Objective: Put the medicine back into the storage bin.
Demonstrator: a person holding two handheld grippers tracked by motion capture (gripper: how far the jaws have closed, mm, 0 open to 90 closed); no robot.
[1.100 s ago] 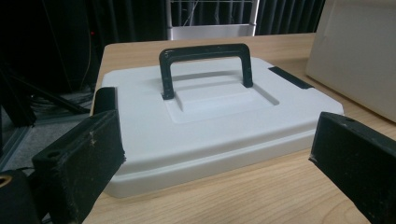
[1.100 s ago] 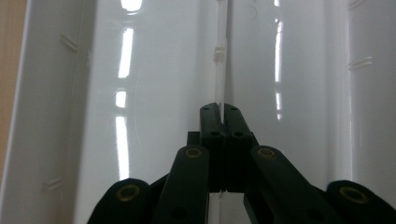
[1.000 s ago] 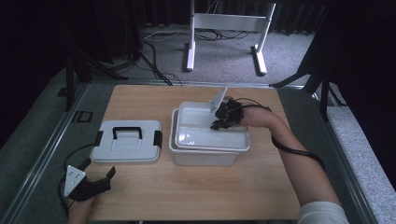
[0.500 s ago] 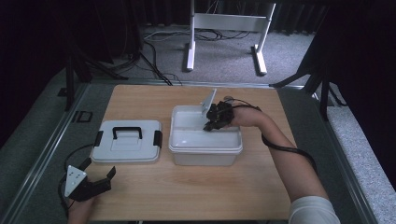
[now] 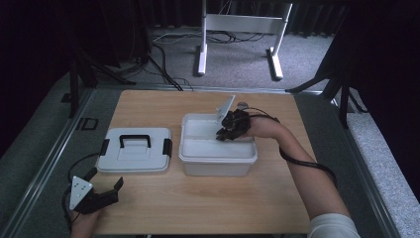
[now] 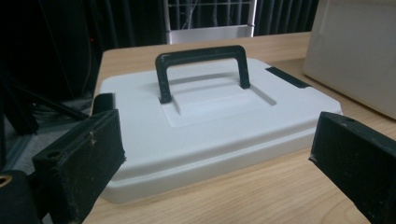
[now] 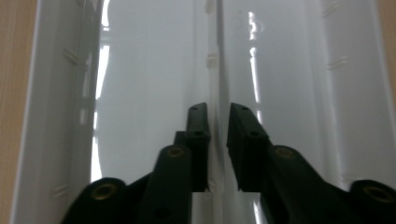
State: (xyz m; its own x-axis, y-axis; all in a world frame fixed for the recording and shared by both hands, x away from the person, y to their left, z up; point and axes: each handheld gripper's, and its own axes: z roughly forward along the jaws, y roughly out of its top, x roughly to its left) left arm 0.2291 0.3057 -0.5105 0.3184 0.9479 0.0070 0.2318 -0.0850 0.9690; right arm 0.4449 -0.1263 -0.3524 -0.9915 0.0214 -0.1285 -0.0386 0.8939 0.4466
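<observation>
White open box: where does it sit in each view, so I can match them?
High view: white box at table centre, right of the lid.
Left gripper view: its outer wall, top right corner.
Right gripper view: its glossy inside, centre.
Shared landmark: the wooden table.

Dim, dark surroundings; glare streaks the white bin (image 7: 154, 70); all views slightly soft.

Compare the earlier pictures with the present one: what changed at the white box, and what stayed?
The right tool lowered the white insert, at first raised and askew, level into the box. Its jaws have just been opening and now stand either side of the centre divider, letting it go. The open left tool and the lid stayed put.
</observation>
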